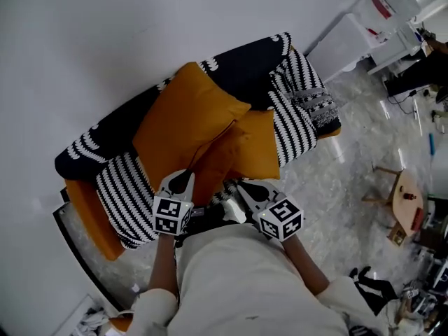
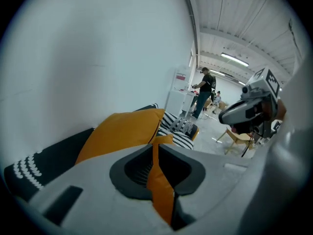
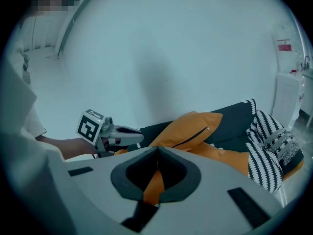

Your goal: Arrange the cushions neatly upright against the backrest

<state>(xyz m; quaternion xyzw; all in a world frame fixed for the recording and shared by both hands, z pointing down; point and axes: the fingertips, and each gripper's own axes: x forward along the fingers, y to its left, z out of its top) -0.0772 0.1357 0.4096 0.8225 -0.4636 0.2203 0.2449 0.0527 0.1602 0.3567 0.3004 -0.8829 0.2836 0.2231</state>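
A large orange cushion leans upright against the backrest, a smaller orange cushion tilted in front.

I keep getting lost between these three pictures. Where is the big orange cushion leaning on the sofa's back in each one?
Head view: the big orange cushion sits at the centre, upper half.
Left gripper view: cushion centre-left, beyond the jaws.
Right gripper view: cushion just right of centre, zip showing.
Shared landmark: the striped cushion, to its right in all three.

No legible text. Red label on white cabinet: print too small to read.
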